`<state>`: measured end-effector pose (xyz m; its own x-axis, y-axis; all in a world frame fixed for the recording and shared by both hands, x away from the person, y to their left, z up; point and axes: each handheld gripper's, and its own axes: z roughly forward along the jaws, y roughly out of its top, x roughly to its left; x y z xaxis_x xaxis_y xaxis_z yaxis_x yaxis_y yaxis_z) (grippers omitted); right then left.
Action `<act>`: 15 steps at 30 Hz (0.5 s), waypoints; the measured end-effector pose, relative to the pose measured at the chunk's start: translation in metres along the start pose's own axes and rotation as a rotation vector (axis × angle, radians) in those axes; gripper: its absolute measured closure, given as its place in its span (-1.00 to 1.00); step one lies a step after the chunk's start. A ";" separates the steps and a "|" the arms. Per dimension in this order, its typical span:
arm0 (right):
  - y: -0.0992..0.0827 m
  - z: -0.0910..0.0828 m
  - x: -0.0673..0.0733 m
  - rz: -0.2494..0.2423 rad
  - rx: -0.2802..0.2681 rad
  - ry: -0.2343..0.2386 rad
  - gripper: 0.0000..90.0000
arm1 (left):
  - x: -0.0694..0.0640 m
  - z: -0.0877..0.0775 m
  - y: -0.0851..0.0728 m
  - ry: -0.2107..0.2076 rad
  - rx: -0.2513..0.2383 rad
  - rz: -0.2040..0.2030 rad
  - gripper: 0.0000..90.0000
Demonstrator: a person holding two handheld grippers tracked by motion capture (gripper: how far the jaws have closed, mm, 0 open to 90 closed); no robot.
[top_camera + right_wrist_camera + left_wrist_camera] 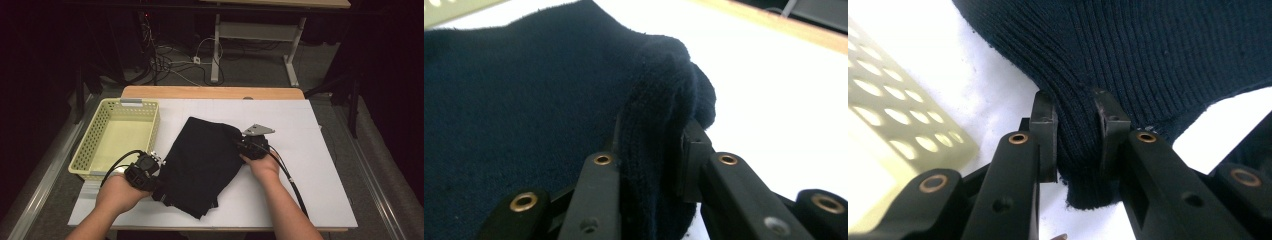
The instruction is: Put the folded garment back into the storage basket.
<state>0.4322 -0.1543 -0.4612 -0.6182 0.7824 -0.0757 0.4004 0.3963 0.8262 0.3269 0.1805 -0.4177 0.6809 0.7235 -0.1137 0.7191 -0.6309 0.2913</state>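
Black jaws of the left tool stand narrow, clamped on a bunched fold at the ribbed hem of the dark navy knitted garment; fabric fills the gap between the pads. From the high view the left tool sits at the garment's near-left corner, with the pale yellow perforated plastic basket just beyond and to its left.

Right tool likewise narrow, pinching a thick rolled edge of the same garment, which rises over its jaws in a hump. In the high view the right tool grips the cloth's right edge, its grey three-cornered plate uppermost.

Garment lies mostly flat on the white-topped desk, stretched diagonally between the two tools, each hand behind its tool.

Judgement: holding opposite edges keeps the cloth under control from both sides, so a fold or a lift can be made without it slumping. Grips at the edge rather than mid-panel leave the body free to hang or fold. The basket beside the left tool is probably where the garment is meant to go.

Risk: the thick roll in the right tool could slip if tension rises.
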 end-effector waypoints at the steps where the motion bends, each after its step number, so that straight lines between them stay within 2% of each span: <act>1: 0.002 -0.001 0.001 -0.011 -0.006 -0.002 0.70 | 0.000 -0.002 0.000 -0.002 0.000 0.000 0.64; 8: 0.017 -0.007 0.006 -0.038 -0.033 -0.013 0.70 | -0.001 -0.013 0.003 0.007 -0.005 0.006 0.64; 15: 0.031 -0.003 0.018 -0.072 -0.049 -0.011 0.70 | 0.006 -0.026 -0.002 0.032 0.017 -0.006 0.64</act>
<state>0.4316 -0.1295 -0.4352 -0.6367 0.7580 -0.1415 0.3214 0.4277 0.8448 0.3262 0.1932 -0.3942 0.6722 0.7355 -0.0844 0.7252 -0.6312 0.2749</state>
